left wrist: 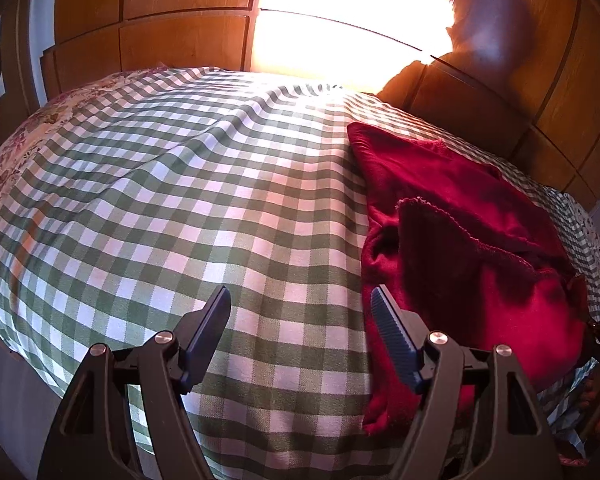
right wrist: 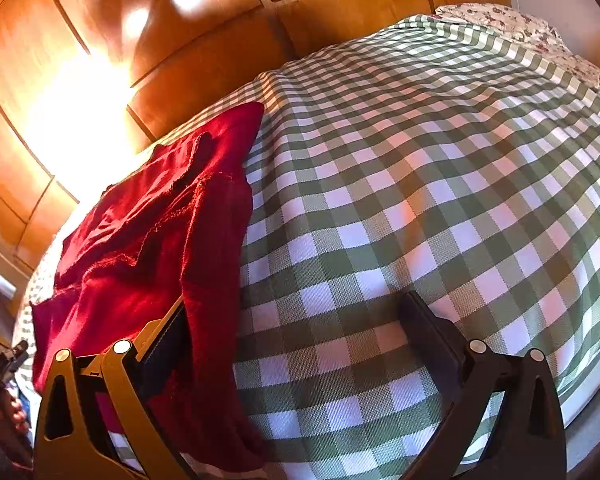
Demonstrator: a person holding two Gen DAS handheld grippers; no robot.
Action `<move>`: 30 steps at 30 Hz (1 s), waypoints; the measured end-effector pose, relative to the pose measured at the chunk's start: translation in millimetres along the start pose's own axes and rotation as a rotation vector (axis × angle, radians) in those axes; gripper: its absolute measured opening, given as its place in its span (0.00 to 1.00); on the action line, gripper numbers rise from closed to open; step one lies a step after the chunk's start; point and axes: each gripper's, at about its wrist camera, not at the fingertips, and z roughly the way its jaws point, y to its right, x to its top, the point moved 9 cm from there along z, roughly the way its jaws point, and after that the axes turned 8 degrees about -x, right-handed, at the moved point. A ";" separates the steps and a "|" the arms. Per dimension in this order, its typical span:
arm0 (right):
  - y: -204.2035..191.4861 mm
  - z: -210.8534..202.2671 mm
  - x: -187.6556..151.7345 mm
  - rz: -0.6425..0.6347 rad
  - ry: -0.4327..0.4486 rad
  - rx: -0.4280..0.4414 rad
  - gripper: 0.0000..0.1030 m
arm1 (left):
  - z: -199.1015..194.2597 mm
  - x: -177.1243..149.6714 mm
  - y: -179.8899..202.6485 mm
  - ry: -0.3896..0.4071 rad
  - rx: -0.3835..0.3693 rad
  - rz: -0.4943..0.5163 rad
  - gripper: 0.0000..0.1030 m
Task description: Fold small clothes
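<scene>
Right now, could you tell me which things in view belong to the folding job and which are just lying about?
Job:
- red garment, lying on the bed
- left gripper, jaws open
- right gripper, jaws open

Lying about:
- green checked bedcover
- floral bedding
- wooden wardrobe

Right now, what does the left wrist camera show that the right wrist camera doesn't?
Only the left wrist view shows the left gripper, open over bare checked cloth with the red garment beside its right finger, and a fully blown-out patch of sunlight on the wood panels.

Only the right wrist view shows the right gripper, open wide, with the garment's edge draped against its left finger.

Both show the red garment lying crumpled on the green checked bedcover, the floral fabric at the bed's far end, and the wooden panels behind.
</scene>
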 end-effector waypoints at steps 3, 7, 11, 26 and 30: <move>-1.1 2.1 -1.1 -0.017 0.012 -0.020 0.97 | 2.4 -5.0 13.0 -0.022 -0.039 0.018 0.70; -0.7 3.0 -0.8 -0.034 0.002 -0.030 0.97 | 0.4 -3.8 24.0 0.000 -0.034 0.057 0.70; -0.1 3.5 0.4 -0.031 -0.020 -0.042 0.97 | -1.0 -0.1 29.1 0.010 -0.008 0.118 0.70; -1.9 5.2 -0.5 -0.041 -0.030 -0.092 0.97 | -14.8 20.1 17.7 0.070 0.017 0.072 0.75; -2.2 5.3 0.9 -0.039 -0.044 -0.089 0.97 | -10.5 17.0 18.0 0.046 -0.010 0.058 0.77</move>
